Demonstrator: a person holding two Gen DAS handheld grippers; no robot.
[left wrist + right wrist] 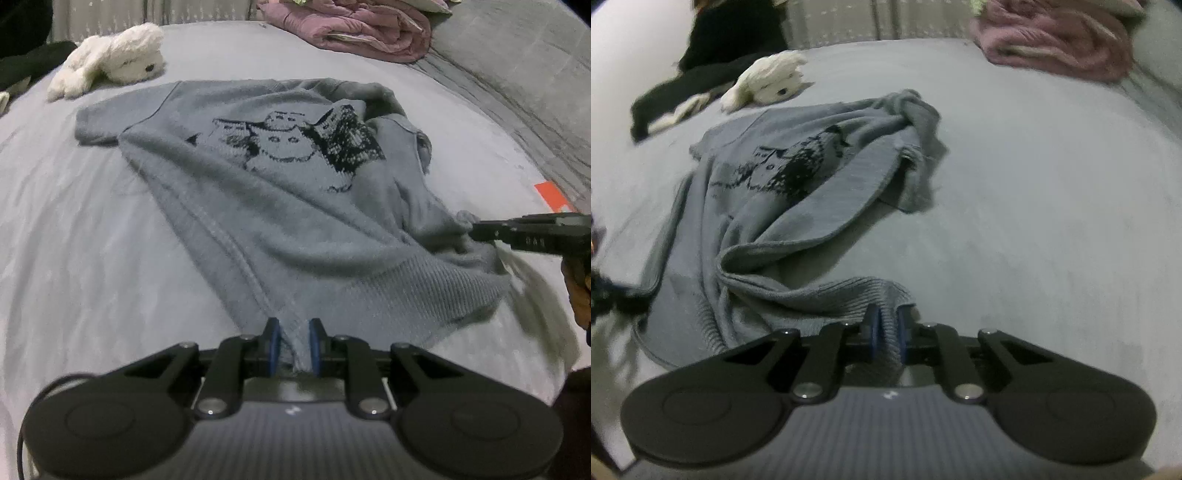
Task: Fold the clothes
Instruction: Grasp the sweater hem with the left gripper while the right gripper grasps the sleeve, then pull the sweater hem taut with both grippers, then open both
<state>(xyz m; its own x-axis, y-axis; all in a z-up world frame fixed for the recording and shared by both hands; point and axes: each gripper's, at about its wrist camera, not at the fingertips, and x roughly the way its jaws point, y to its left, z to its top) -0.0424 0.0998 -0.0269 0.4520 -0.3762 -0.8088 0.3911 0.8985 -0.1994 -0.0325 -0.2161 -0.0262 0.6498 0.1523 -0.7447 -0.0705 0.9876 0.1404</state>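
A grey-blue sweater (258, 192) with a black knitted picture on its chest lies on a grey bed sheet (74, 258), hem toward me. My left gripper (294, 341) is shut on the ribbed hem at its near left corner. In the left wrist view my right gripper (476, 230) comes in from the right edge and pinches the hem's other corner. The right wrist view shows my right gripper (886, 325) shut on the ribbed hem of the sweater (768, 192), lifted and rumpled. One sleeve is bunched at the sweater's far right.
A white plush toy (110, 59) lies at the far left of the bed. A folded pink quilt (354, 29) sits at the far end. Dark clothing (713, 55) lies beyond the plush toy. A grey padded edge (517, 74) runs along the right, with an orange tag (550, 195).
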